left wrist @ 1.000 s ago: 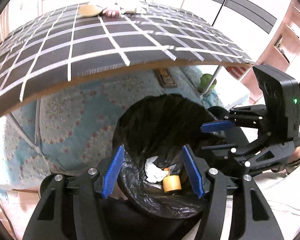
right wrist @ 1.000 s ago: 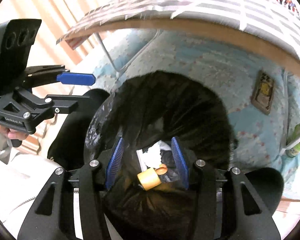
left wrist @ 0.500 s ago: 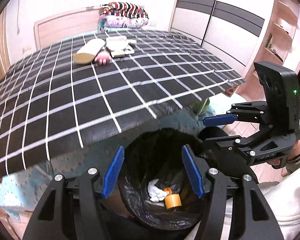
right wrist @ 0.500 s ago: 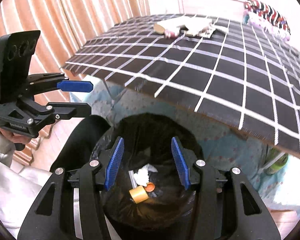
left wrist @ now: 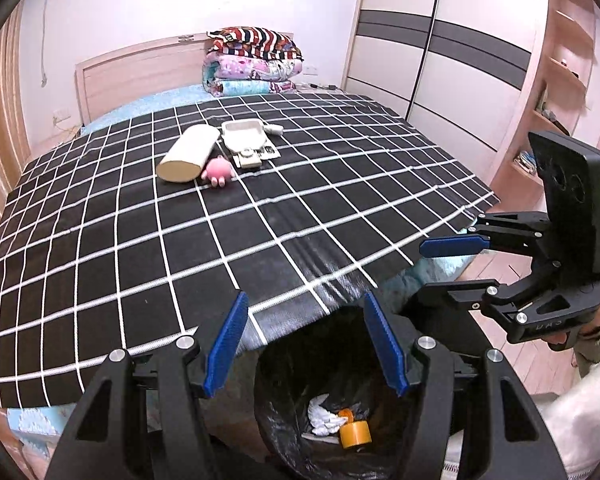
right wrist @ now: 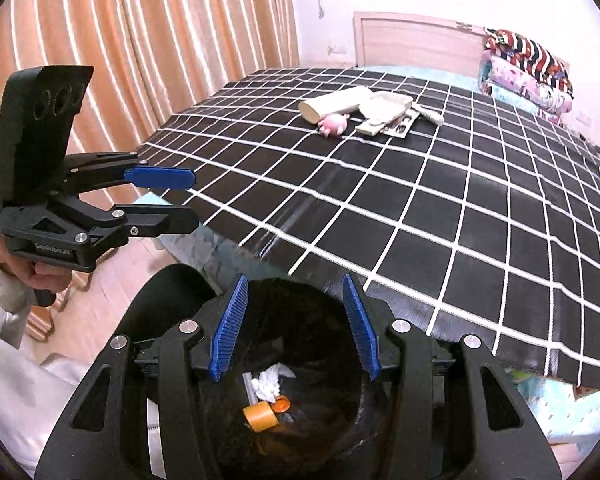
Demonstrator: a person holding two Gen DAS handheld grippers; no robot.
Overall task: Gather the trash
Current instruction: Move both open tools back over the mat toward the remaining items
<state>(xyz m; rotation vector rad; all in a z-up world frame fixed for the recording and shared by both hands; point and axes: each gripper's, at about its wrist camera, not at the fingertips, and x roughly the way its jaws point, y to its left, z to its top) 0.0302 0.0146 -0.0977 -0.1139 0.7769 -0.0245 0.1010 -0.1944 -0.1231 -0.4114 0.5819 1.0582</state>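
A bin lined with a black bag [left wrist: 284,392] stands below the bed's near edge; it also shows in the right wrist view [right wrist: 340,432]. Inside lie a white crumpled tissue [left wrist: 324,420], a yellow tape roll [left wrist: 355,434] and a small orange cap [right wrist: 282,404]. My left gripper [left wrist: 304,344] is open and empty above the bin. My right gripper [right wrist: 294,326] is open and empty above the bin too. Far up the bed lie a cream cylinder [left wrist: 186,154], a pink toy [left wrist: 219,170], a white tray [left wrist: 244,134] and flat packets [left wrist: 256,156].
The black checked cover [left wrist: 260,200] spans the bed. Folded quilts [left wrist: 252,62] are stacked at the headboard. A wardrobe [left wrist: 440,52] and shelves [left wrist: 556,80] stand on the right, orange curtains [right wrist: 120,60] on the left. My right gripper also shows in the left wrist view [left wrist: 452,268].
Both grippers have risen from just over the bin under the bed edge to above bed level, so the bed top and its items came into view. Both stayed open.
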